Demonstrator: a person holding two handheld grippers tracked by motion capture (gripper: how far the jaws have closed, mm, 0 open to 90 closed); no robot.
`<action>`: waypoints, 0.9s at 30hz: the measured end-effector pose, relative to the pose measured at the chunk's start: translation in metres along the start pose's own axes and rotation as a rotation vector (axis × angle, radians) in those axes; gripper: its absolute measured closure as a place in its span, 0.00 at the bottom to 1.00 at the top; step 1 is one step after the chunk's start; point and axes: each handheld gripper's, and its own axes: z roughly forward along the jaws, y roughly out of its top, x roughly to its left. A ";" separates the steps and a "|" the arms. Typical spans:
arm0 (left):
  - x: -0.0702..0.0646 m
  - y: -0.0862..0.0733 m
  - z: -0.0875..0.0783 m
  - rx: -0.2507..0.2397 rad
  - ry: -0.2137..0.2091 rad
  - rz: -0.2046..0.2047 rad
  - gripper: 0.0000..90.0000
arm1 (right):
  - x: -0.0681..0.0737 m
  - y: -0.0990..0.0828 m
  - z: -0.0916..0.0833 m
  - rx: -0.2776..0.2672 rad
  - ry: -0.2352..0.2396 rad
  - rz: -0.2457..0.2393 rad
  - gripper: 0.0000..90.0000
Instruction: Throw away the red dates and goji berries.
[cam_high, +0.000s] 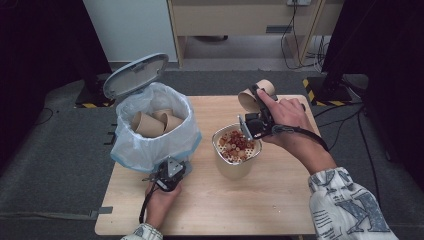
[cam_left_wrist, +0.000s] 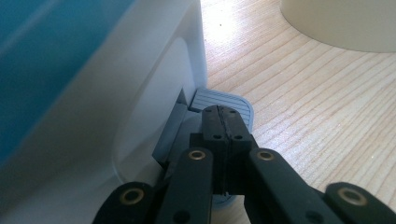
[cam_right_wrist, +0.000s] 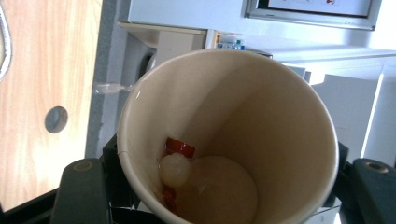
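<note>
Your right gripper (cam_high: 254, 107) clamped a tilted paper cup (cam_high: 256, 93) above the sieve pot (cam_high: 236, 150), your left gripper (cam_left_wrist: 224, 122) pinched closed on the bin pedal (cam_left_wrist: 223, 100).

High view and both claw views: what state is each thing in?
Bin lid: raised open.
Bin pedal: pressed under the left claw, jaws shut.
Bin bag: holds used paper cups.
Paper cup: clamped in the right claw, on its side, scraps left inside.
Strainer pot: upright, food scraps inside.
</note>
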 end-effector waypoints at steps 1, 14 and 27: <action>0.000 0.000 0.000 0.000 -0.001 -0.001 0.99 | 0.001 -0.001 0.001 -0.007 0.014 0.032 0.34; 0.000 0.000 0.000 -0.002 -0.001 -0.001 0.99 | 0.002 -0.010 0.005 -0.064 0.089 0.260 0.34; 0.000 0.000 0.000 -0.002 -0.003 -0.002 0.99 | 0.005 -0.020 0.009 -0.085 0.153 0.416 0.34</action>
